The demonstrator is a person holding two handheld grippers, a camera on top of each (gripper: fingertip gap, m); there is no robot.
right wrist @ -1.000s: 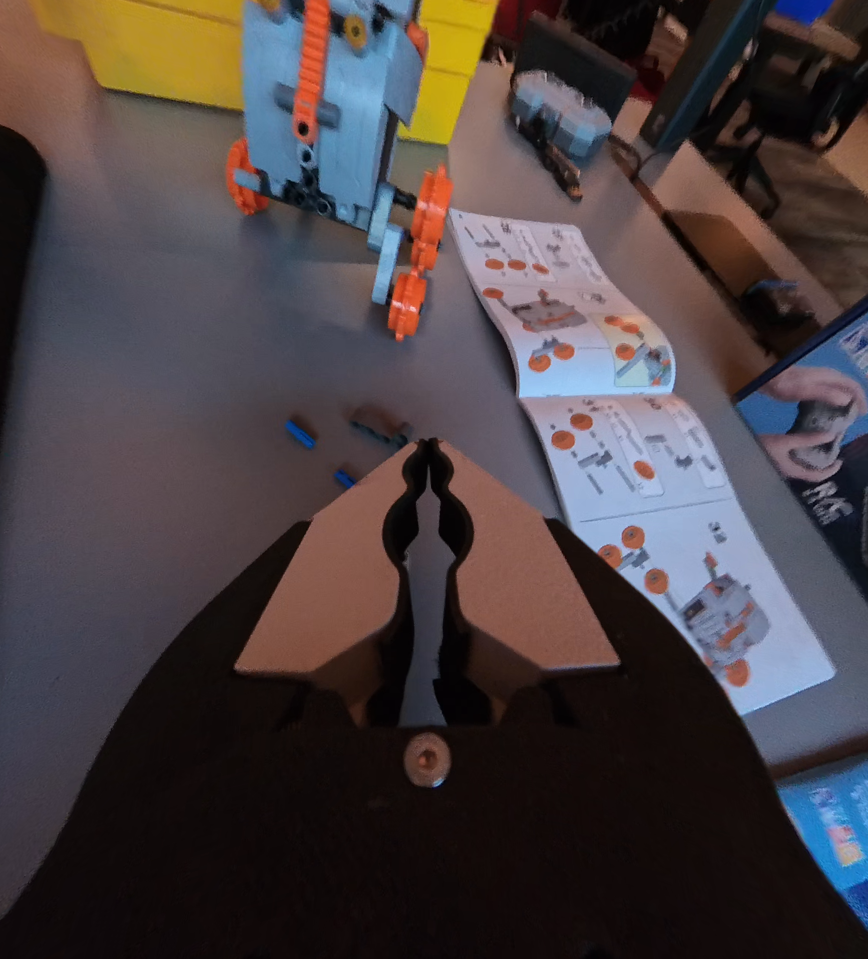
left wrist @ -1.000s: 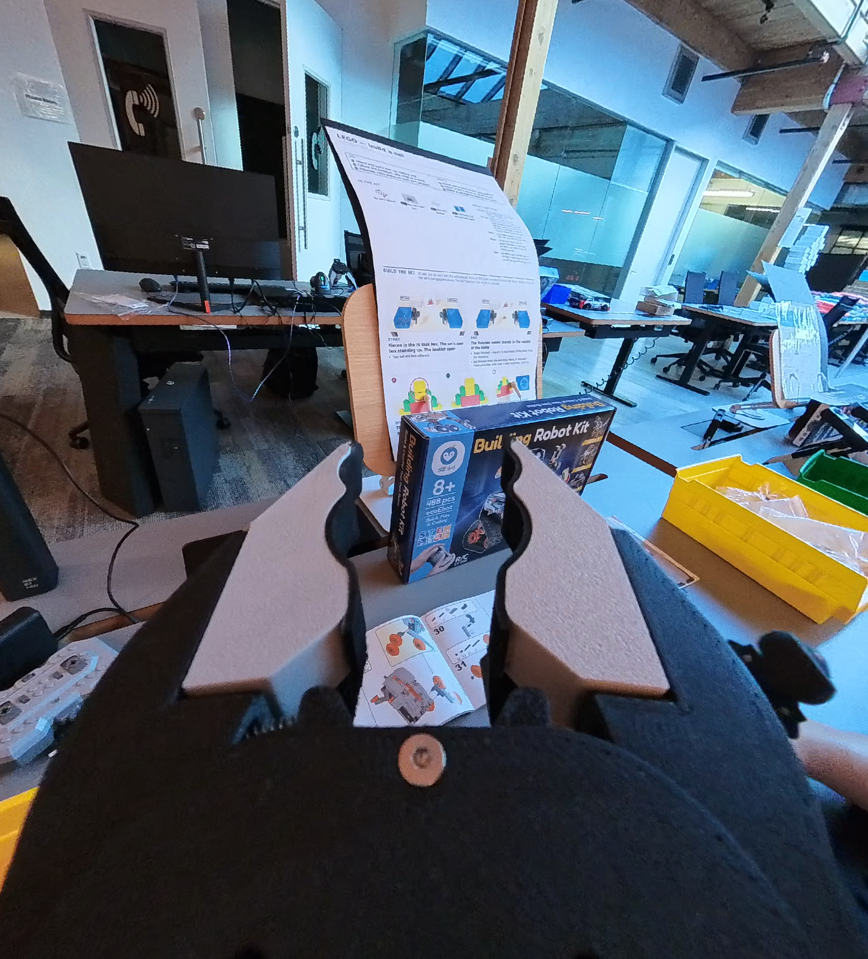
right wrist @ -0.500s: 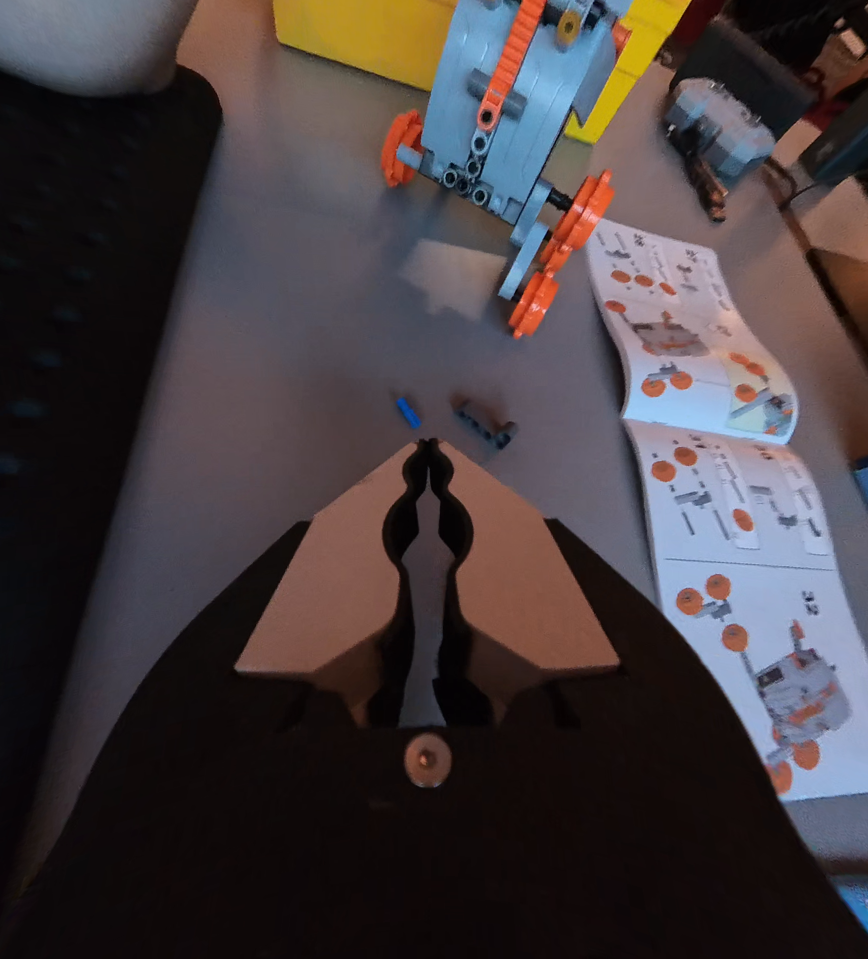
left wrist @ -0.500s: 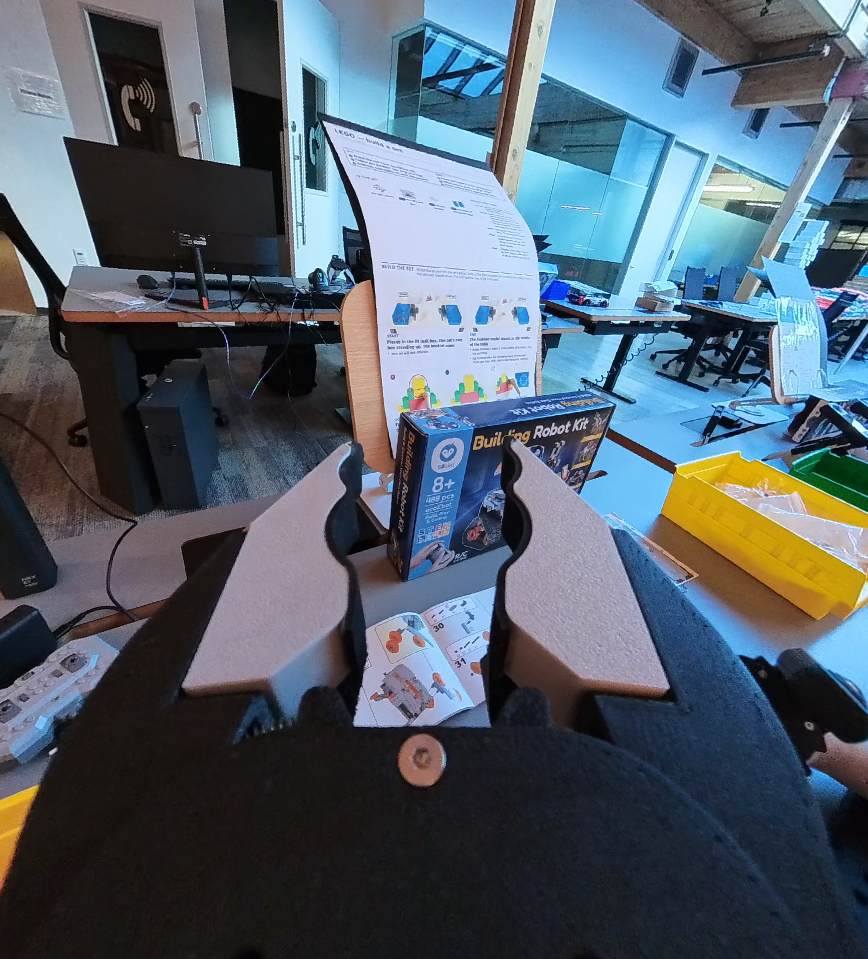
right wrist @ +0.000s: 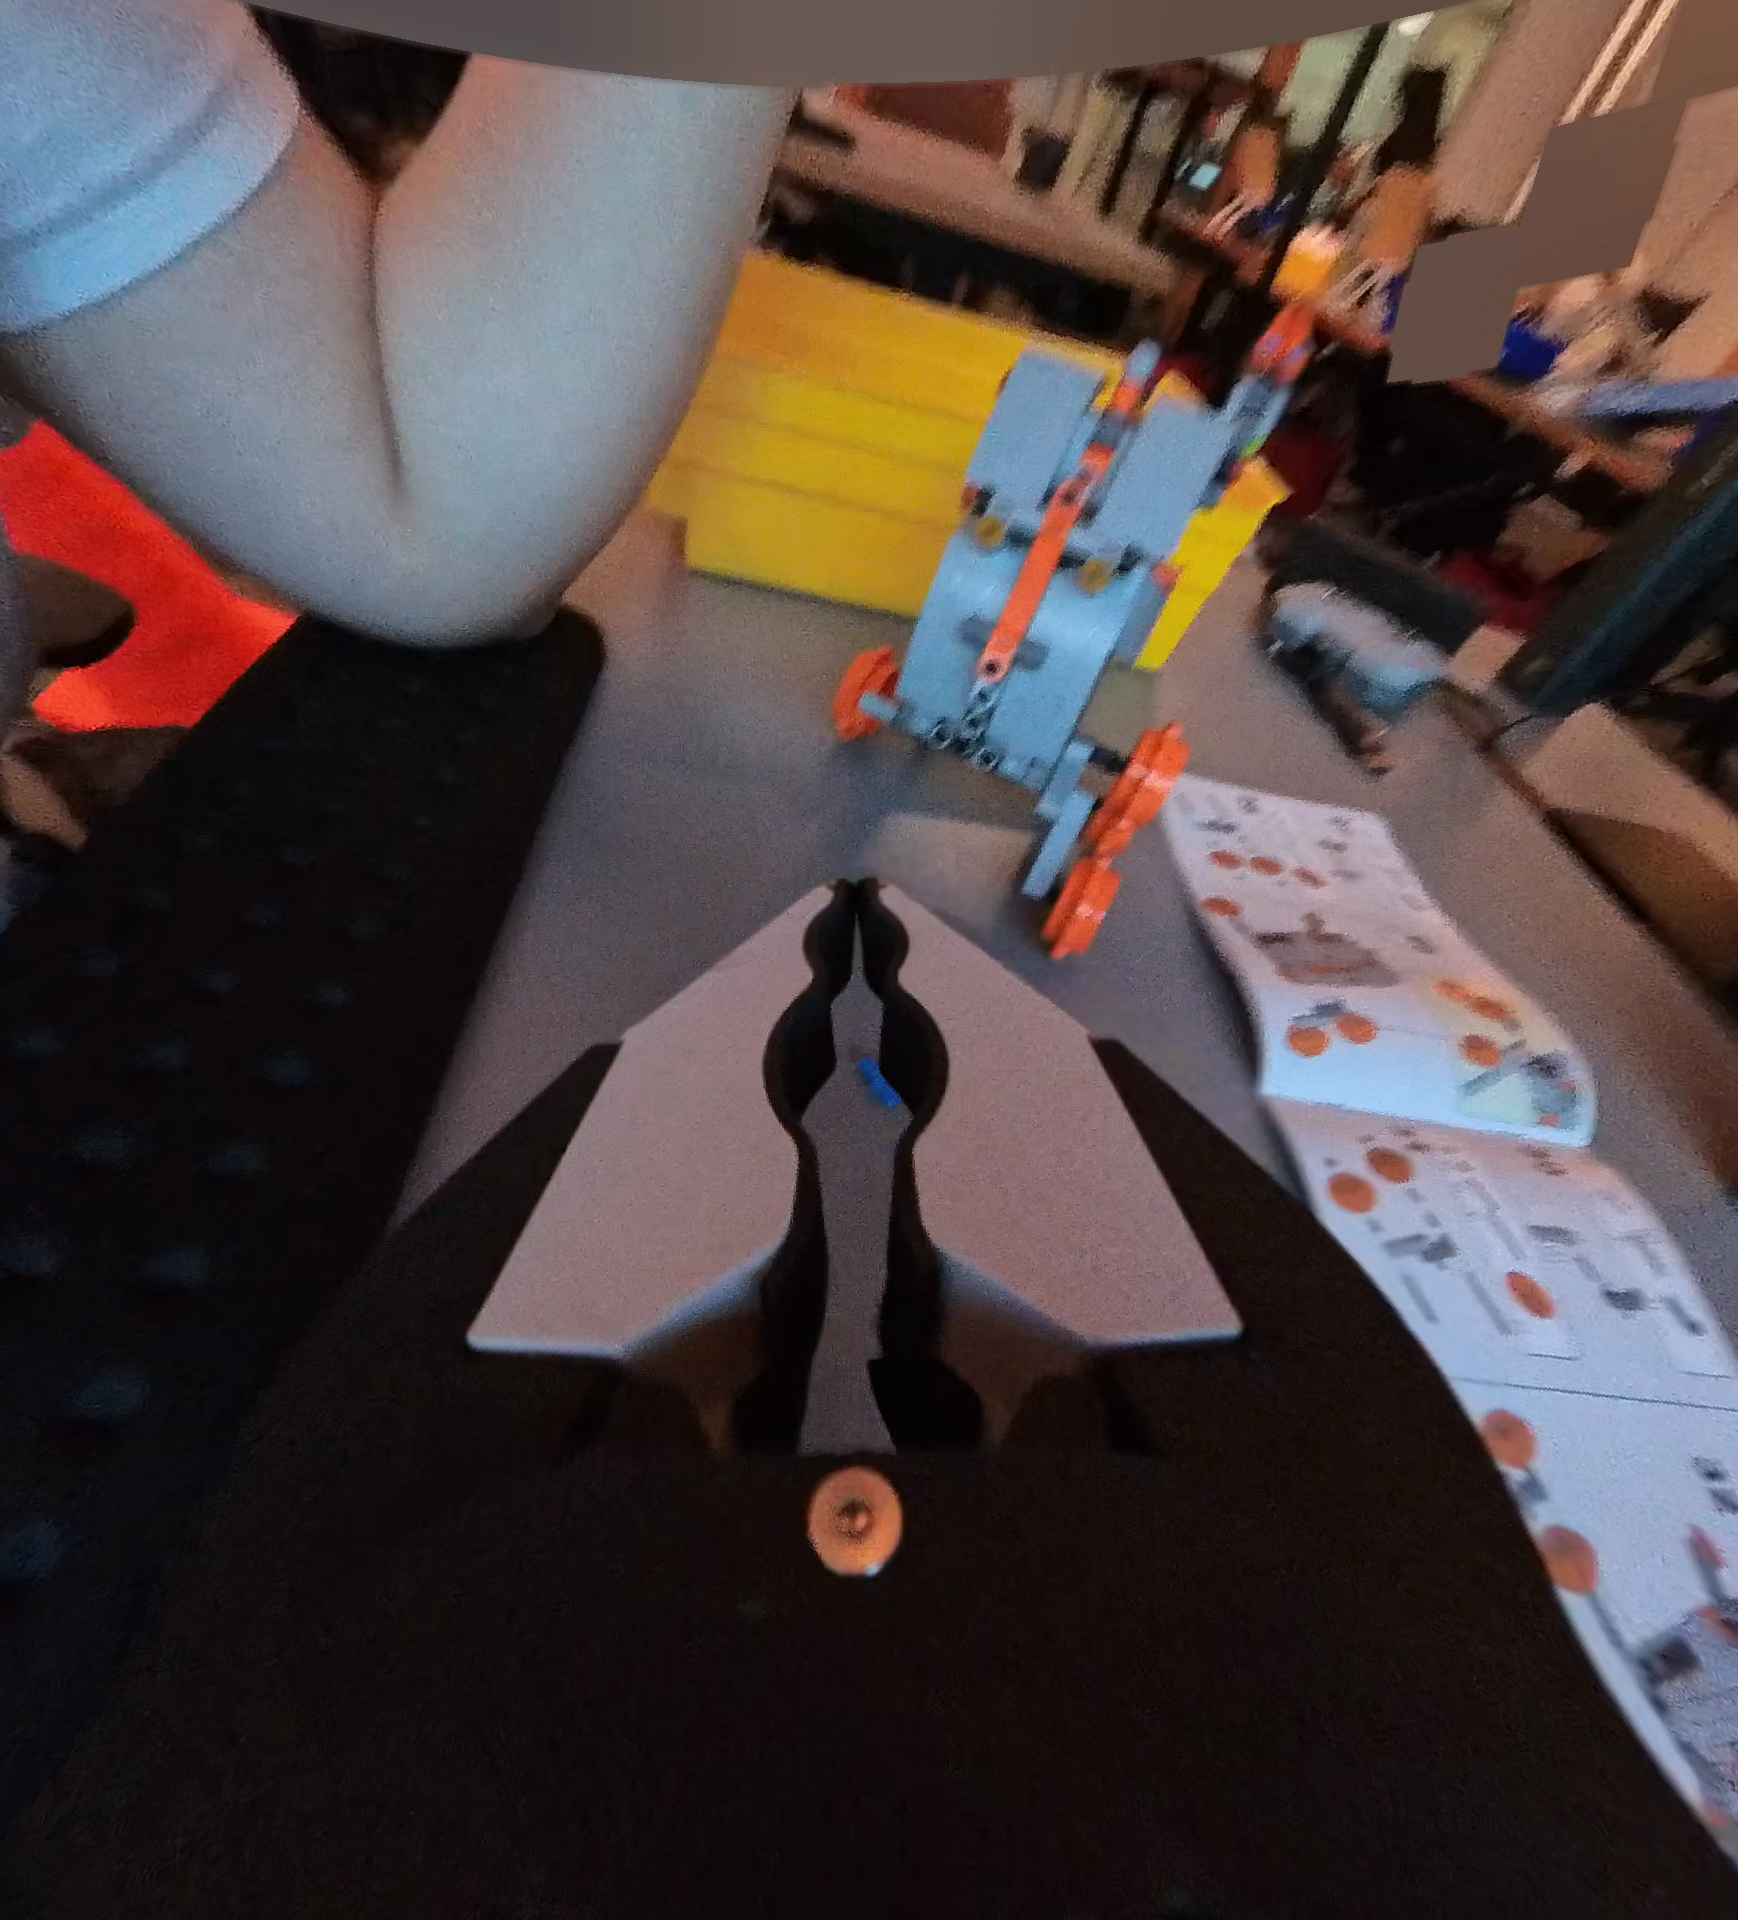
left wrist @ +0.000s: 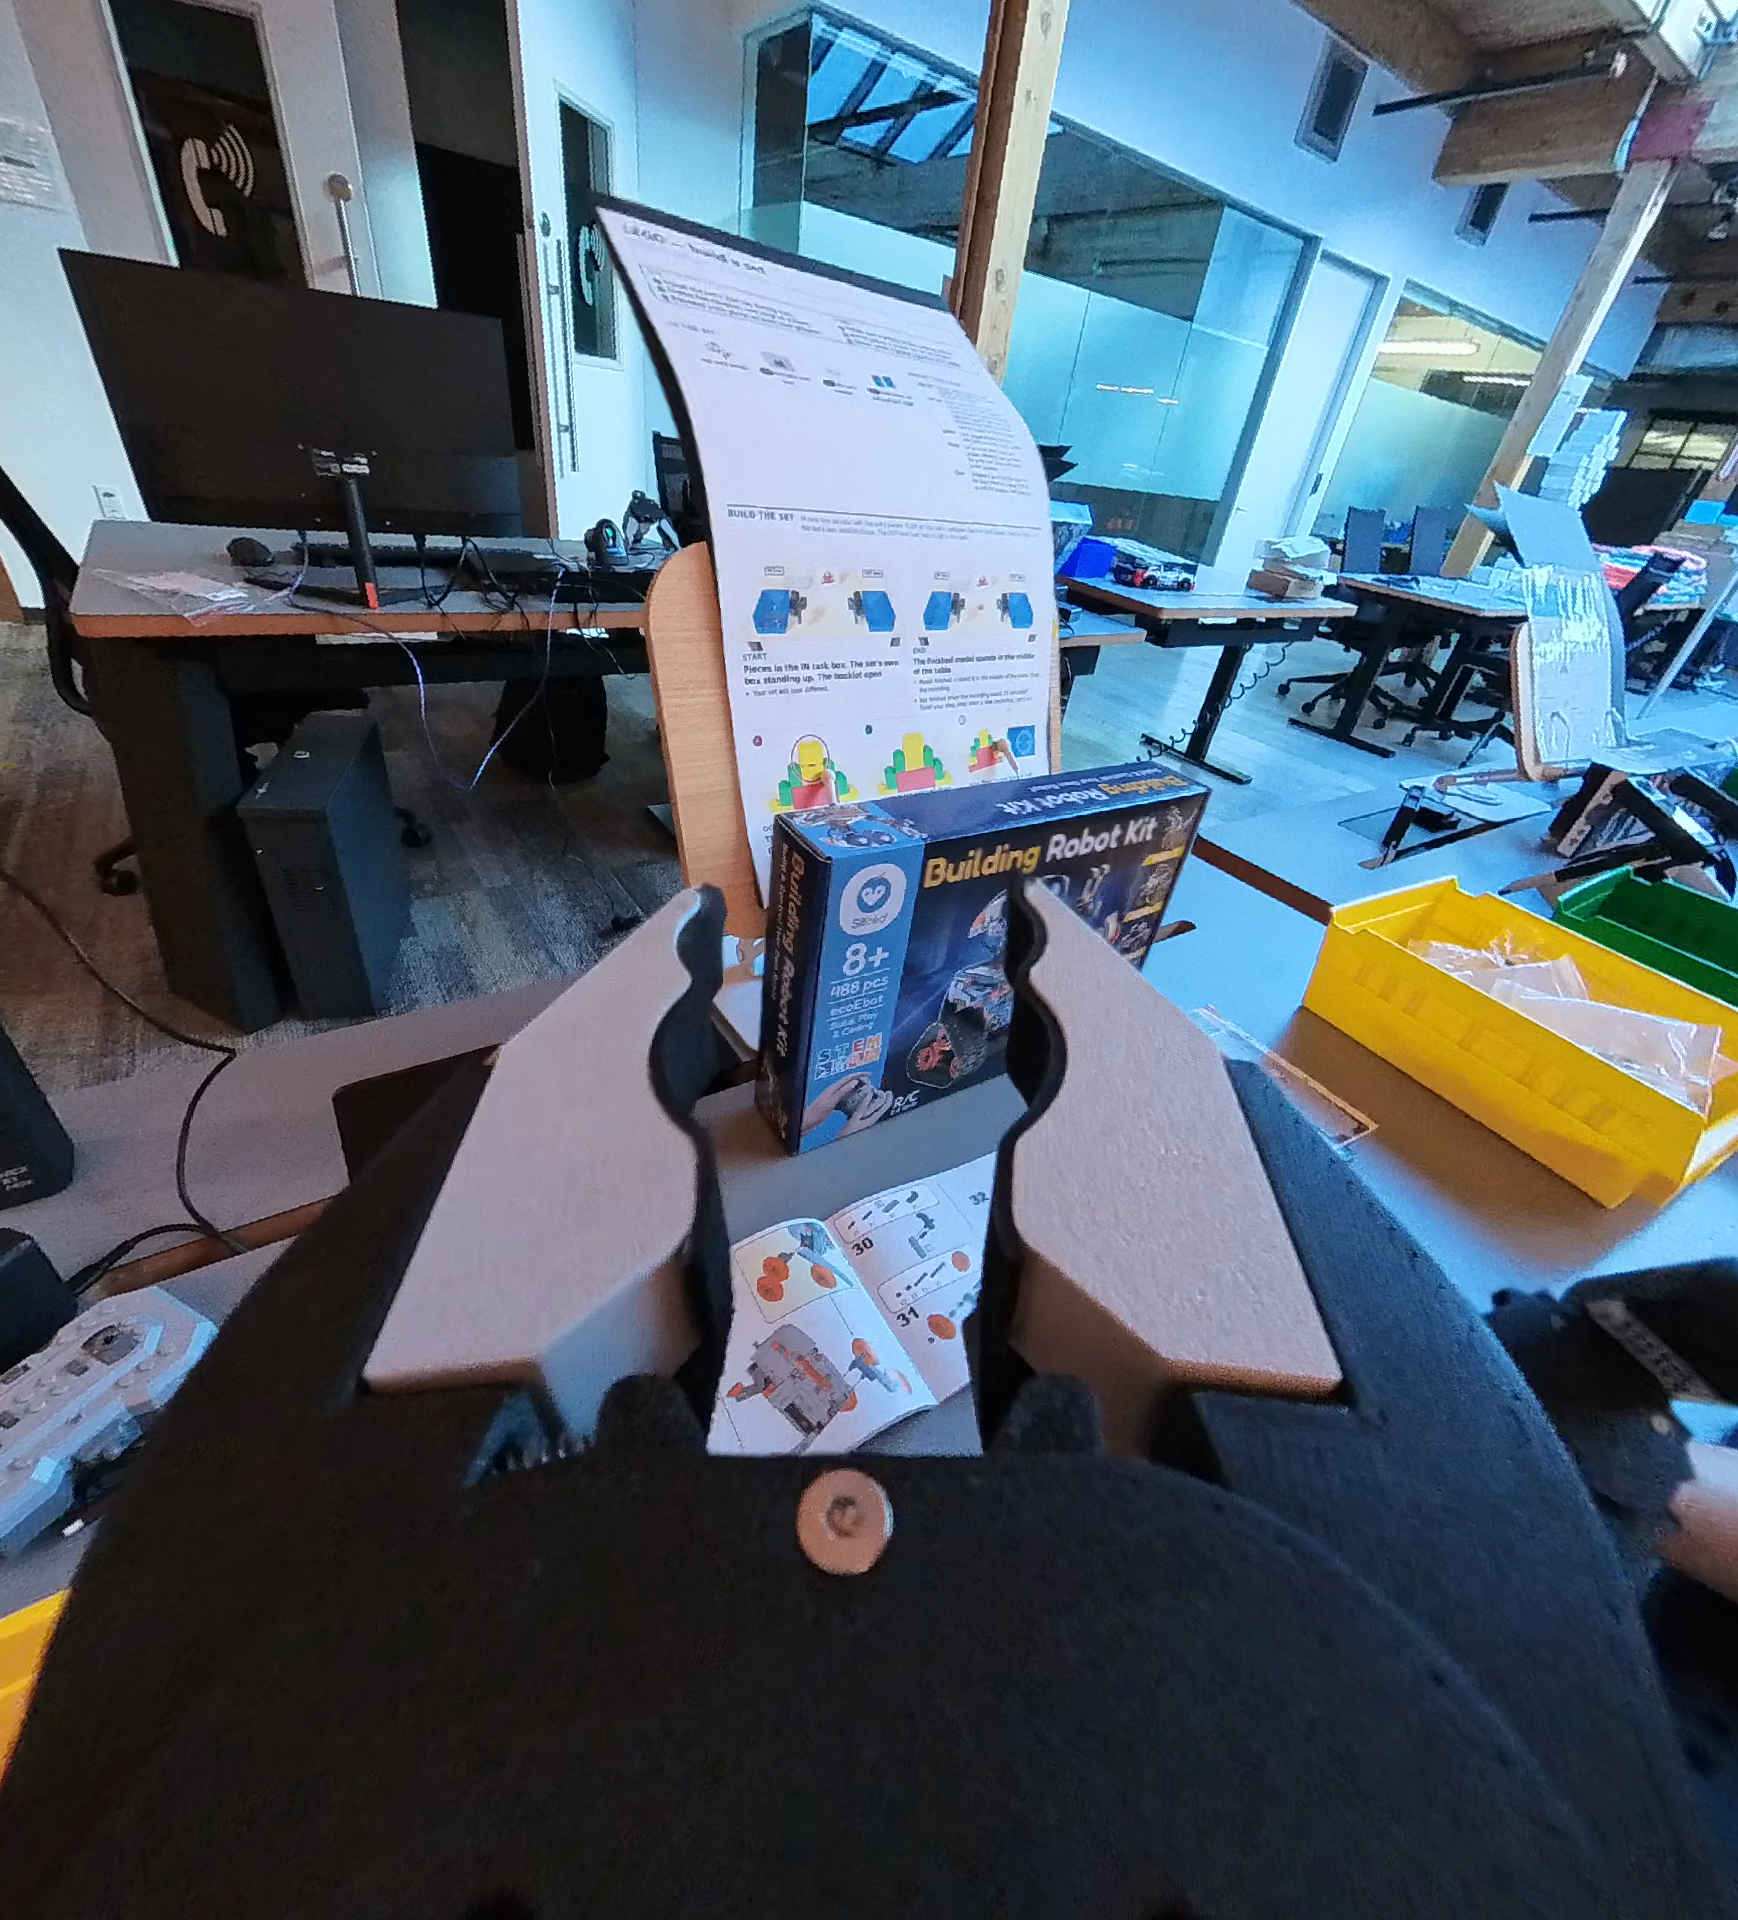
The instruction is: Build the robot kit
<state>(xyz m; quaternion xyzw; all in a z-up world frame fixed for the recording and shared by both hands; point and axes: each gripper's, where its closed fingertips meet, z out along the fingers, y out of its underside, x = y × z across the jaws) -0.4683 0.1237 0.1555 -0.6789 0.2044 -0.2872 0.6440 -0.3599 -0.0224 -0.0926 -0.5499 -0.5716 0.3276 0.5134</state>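
Note:
My left gripper (left wrist: 857,914) is open and empty, held above the grey table (left wrist: 1467,1226). It faces an upright blue kit box (left wrist: 948,956), with an open instruction booklet (left wrist: 844,1320) lying below its fingers. My right gripper (right wrist: 857,888) is shut with nothing seen in it, low over the table. A small blue pin (right wrist: 877,1081) lies on the table under its fingers. A grey and orange brick robot model (right wrist: 1041,623) stands just beyond its tips, to the right. The booklet (right wrist: 1467,1195) lies at the right.
A yellow bin (left wrist: 1540,1039) with plastic bags and a green bin (left wrist: 1696,935) stand at the right. A grey controller (left wrist: 23,1423) lies at the left. A printed sheet on a wooden stand (left wrist: 875,582) rises behind the box. A person's arm (right wrist: 429,364), a black mat (right wrist: 221,987) and another yellow bin (right wrist: 844,436) show. One gripper's finger ends stand about 30 cm off the other's.
My right gripper has tilted up and moved forward, so the blue pin now lies under its fingers and the robot model sits closer ahead. The left gripper has hardly moved.

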